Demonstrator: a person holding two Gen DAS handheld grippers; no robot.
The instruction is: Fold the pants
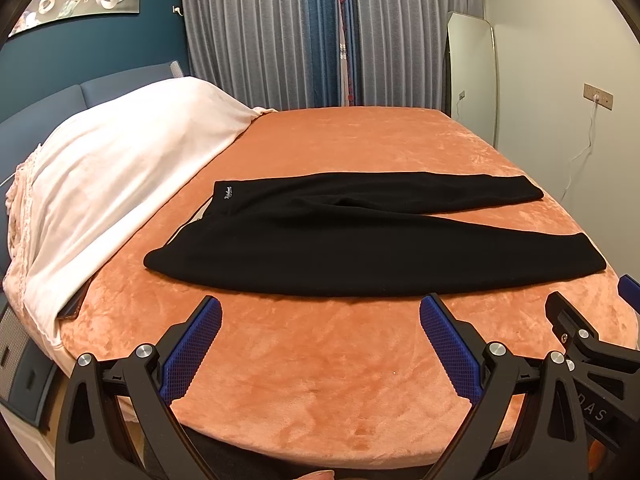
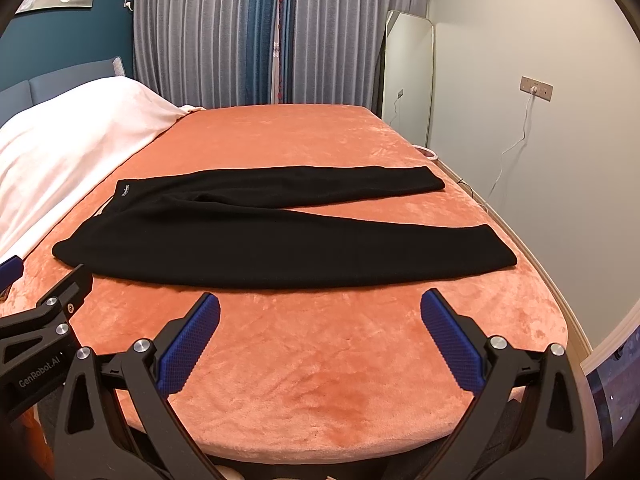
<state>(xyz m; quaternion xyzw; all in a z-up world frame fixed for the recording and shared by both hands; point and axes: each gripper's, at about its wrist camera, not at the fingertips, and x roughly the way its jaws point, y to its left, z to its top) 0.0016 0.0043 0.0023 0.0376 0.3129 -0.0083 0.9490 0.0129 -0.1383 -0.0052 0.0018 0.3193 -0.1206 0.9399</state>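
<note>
Black pants (image 1: 304,236) lie flat on the orange bed cover (image 1: 320,360), waistband at the left, both legs spread apart and running to the right. They also show in the right wrist view (image 2: 256,236). My left gripper (image 1: 320,308) is open and empty, hovering over the bed's near edge just short of the near leg. My right gripper (image 2: 320,304) is open and empty, also short of the near leg. The right gripper's arm shows at the right edge of the left wrist view (image 1: 588,340); the left gripper's arm shows at the left of the right wrist view (image 2: 48,320).
A white blanket (image 1: 120,184) covers the bed's left end against a blue headboard (image 1: 52,100). Grey and blue curtains (image 1: 320,32) hang behind. A tall mirror (image 1: 472,72) and a wall with a socket and cable (image 2: 536,88) stand to the right.
</note>
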